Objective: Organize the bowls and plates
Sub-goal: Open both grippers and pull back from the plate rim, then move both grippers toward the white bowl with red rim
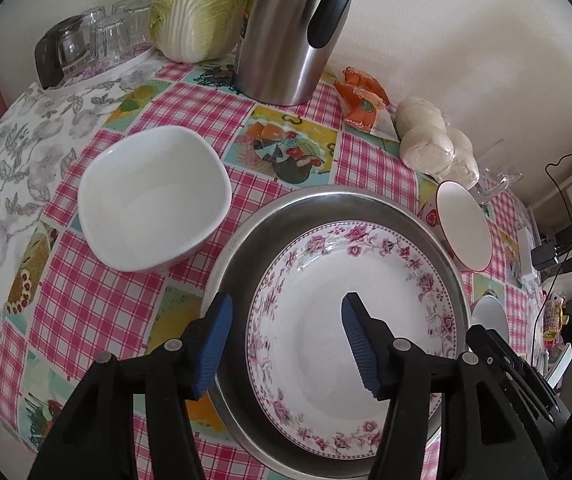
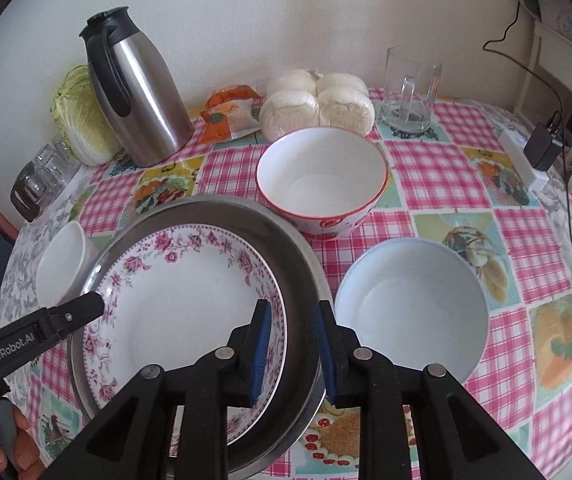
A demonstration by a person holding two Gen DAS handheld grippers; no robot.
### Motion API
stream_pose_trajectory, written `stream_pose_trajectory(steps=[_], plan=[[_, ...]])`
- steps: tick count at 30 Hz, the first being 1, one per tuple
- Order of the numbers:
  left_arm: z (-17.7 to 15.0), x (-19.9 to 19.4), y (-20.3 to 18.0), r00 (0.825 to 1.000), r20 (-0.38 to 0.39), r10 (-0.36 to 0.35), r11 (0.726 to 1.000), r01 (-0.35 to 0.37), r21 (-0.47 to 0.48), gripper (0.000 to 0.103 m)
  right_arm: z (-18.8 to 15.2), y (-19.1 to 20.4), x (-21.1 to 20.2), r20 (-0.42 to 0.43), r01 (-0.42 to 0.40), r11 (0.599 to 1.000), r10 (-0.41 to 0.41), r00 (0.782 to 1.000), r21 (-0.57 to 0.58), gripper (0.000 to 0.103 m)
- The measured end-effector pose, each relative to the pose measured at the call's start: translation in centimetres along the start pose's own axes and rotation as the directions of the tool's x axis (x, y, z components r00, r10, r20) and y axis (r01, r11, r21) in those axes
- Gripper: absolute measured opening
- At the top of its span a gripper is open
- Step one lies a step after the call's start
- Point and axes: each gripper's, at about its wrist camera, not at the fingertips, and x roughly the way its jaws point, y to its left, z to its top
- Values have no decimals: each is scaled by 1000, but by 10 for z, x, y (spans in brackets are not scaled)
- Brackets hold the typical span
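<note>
Plate with pink flowers (image 1: 350, 320) sits flat inside the metal pan (image 1: 326, 200), so it stays put. Your left gripper (image 1: 286, 344) is spread wide and your right gripper (image 2: 292, 354) gapes a little; both hold nothing.

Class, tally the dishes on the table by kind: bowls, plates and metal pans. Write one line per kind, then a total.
Bowls: 3, white, red-rimmed, pale blue
Plates: 1, floral
Metal pans: 1, under the plate
Total: 5
</note>
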Motion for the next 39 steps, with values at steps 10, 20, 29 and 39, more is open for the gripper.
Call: stream_pose_trajectory(steps=[10, 20, 29, 39], plan=[[6, -29, -7, 991, 82, 110, 990, -116, 75, 78, 11, 4, -45, 156, 78, 997, -75, 985, -17, 71], [8, -36, -9, 982, 108, 152, 982, -162, 95, 85, 10, 16, -51, 172, 81, 994, -69, 983, -68, 90], [7, -31, -7, 977, 106, 183, 976, -194, 98, 87, 6, 16, -35, 118, 72, 994, -62, 991, -78, 103], [7, -32, -4, 971, 141, 194, 976, -206, 74, 103, 6, 19, -33, 134, 68, 993, -55, 989, -99, 103]])
